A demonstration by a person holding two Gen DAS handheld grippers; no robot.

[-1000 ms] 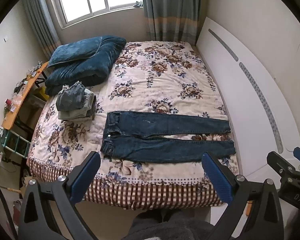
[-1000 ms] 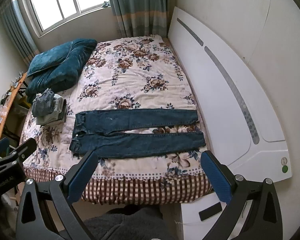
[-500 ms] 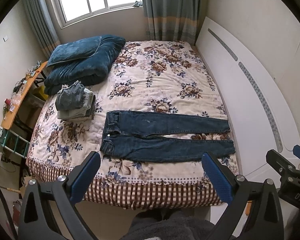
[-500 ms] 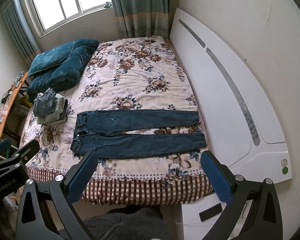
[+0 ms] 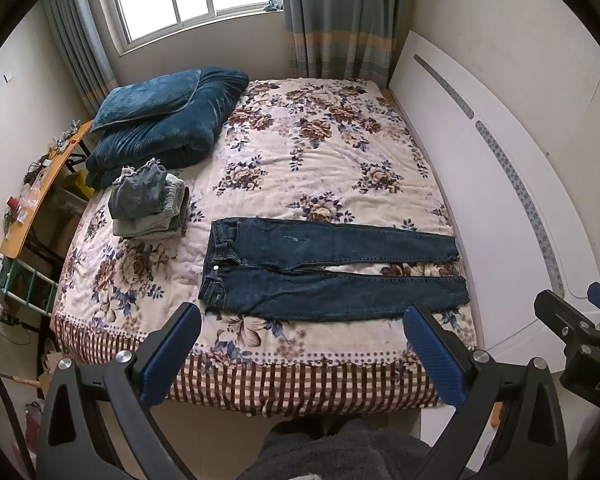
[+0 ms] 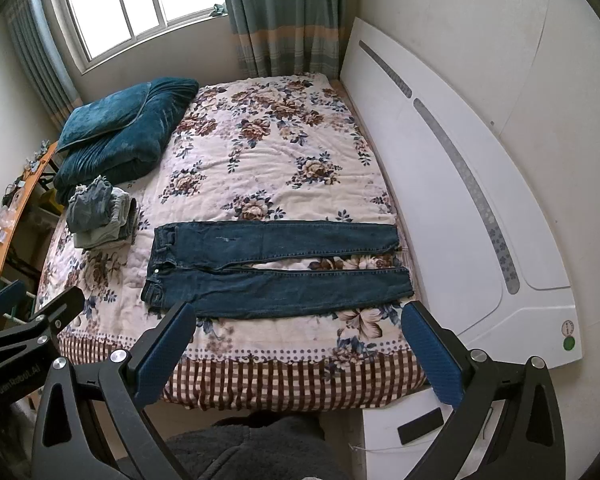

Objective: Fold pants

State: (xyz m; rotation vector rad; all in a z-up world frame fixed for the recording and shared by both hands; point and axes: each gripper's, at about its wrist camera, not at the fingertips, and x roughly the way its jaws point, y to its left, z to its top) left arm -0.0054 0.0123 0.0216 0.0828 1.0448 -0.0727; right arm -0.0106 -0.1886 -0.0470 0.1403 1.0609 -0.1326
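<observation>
Dark blue jeans (image 5: 324, 270) lie flat on the floral bed near its front edge, waist to the left, legs stretched right and slightly apart. They also show in the right wrist view (image 6: 276, 268). My left gripper (image 5: 300, 348) is open and empty, held above the bed's front edge, short of the jeans. My right gripper (image 6: 294, 344) is open and empty, likewise in front of the bed. The right gripper also shows at the right edge of the left wrist view (image 5: 580, 340), and the left gripper at the left edge of the right wrist view (image 6: 28, 332).
A stack of folded clothes (image 5: 148, 204) sits left of the jeans. A teal folded duvet with pillow (image 5: 160, 120) lies at the back left. A white headboard (image 5: 500, 200) runs along the right. A cluttered orange desk (image 5: 32, 200) stands left of the bed.
Both grippers have drifted very slightly; the view of the bed has shifted a little. The jeans have not moved.
</observation>
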